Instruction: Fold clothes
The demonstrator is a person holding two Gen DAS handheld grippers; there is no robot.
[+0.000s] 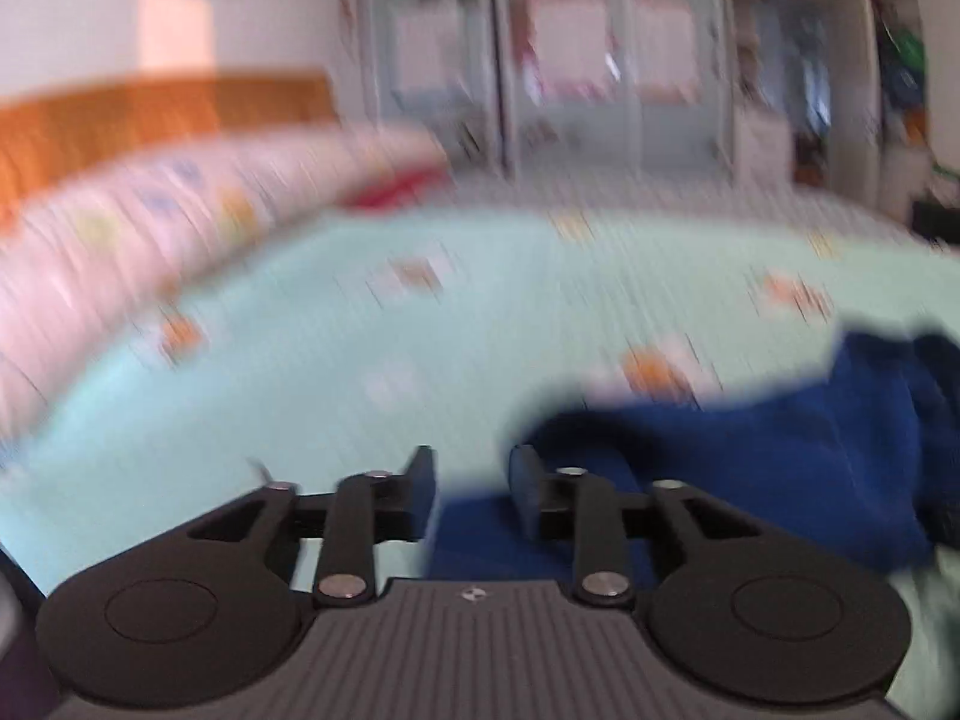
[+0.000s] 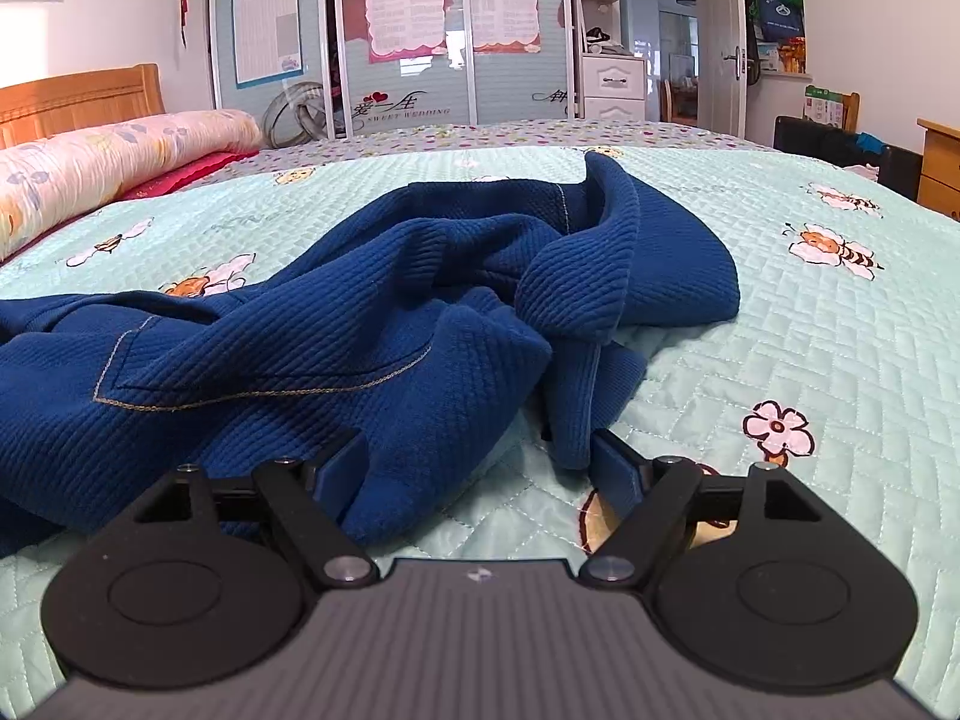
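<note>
A dark blue knitted garment point(image 2: 336, 324) lies crumpled on the pale green quilted bedspread point(image 2: 810, 360). My right gripper point(image 2: 480, 465) is open wide at the garment's near edge, and a hanging fold of the cloth sits between its fingers. The left wrist view is smeared by motion. There my left gripper point(image 1: 474, 480) is open with a narrower gap, low over the bedspread point(image 1: 300, 372). The blue garment point(image 1: 750, 468) lies to its right and reaches under its right finger. Some blue cloth shows low in the gap.
A rolled pink floral quilt point(image 2: 114, 150) and a wooden headboard point(image 2: 78, 96) lie at the left. Sliding wardrobe doors point(image 2: 390, 30) stand beyond the bed. A wooden cabinet point(image 2: 939, 162) and an open door point(image 2: 720, 42) are at the right.
</note>
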